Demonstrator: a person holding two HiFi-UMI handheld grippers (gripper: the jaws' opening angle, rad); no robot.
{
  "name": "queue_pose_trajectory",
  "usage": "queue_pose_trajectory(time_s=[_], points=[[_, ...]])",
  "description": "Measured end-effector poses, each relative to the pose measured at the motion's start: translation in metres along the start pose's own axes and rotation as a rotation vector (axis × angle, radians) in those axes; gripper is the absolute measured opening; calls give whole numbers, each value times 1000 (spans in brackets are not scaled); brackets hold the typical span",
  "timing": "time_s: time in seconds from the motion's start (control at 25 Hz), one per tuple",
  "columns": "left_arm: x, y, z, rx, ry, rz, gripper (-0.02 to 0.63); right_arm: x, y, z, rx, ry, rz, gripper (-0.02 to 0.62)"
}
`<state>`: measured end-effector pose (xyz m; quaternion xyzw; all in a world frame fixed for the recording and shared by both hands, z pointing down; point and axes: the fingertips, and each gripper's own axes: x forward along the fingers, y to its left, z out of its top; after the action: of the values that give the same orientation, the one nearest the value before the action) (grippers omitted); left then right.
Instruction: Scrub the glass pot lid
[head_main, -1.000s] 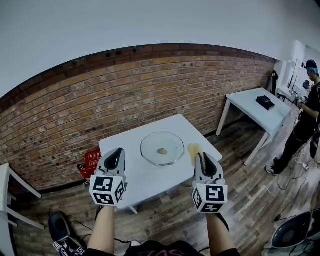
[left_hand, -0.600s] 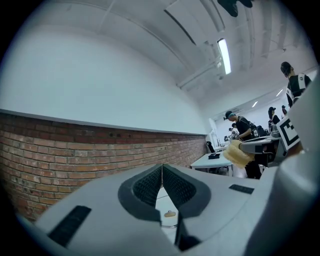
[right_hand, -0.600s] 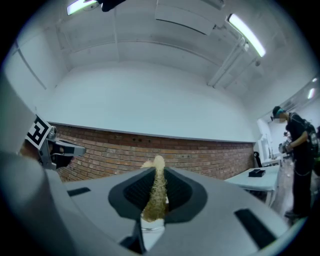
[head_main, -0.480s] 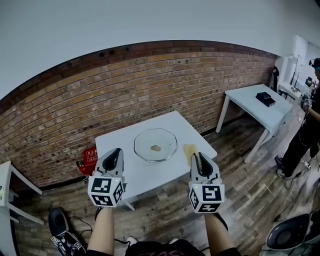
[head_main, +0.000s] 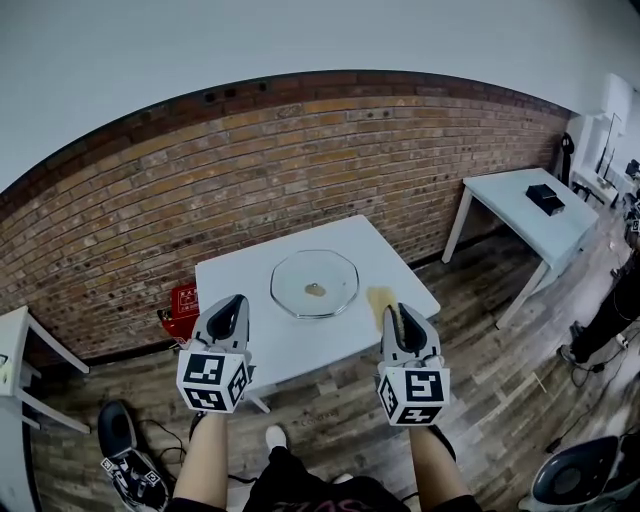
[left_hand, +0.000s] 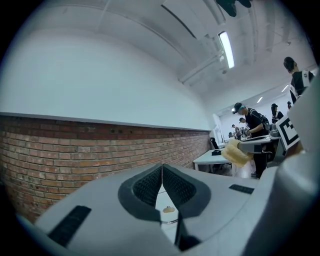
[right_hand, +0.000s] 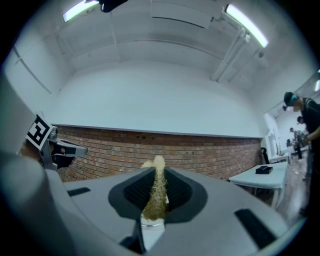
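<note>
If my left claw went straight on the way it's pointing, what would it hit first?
Probably the brick wall: the left claw, shut and level, seems to aim above the white table and glass lid. Depth is unclear.

Left gripper (head_main: 231, 303), right gripper (head_main: 401, 312): grey shells, black ribbed pads (left_hand: 148, 186). Each carries a black-and-white marker cube (head_main: 213, 380). Dark clothing (head_main: 310, 493).

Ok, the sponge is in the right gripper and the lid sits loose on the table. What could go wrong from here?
1. Nothing steadies the lid: the left gripper is shut and empty, so scrubbing may push the lid across the table toward an edge.
2. The right gripper pinches the sponge in a thin fold, so hard pressure may twist it loose.
</note>
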<state>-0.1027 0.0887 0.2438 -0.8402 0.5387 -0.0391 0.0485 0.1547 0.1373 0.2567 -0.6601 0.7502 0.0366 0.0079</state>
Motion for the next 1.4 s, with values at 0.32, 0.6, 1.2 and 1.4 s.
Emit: queue_pose_trajectory(time_s=[0.32,0.6,1.2,1.4], points=[[42,21,-4,-5,-19,-13,15,45,-3,-3,-20,-7,-11,57],[111,60,-23,-23,-2,-40,15,117,-3,-11,-26,-1,-40,57],[225,144,-51,-59,34,-132,15,237,12,-21,-22,40,-135,57],[240,152,-63,-68,61,-136,15,251,14,-31,-27,64,-136,57]])
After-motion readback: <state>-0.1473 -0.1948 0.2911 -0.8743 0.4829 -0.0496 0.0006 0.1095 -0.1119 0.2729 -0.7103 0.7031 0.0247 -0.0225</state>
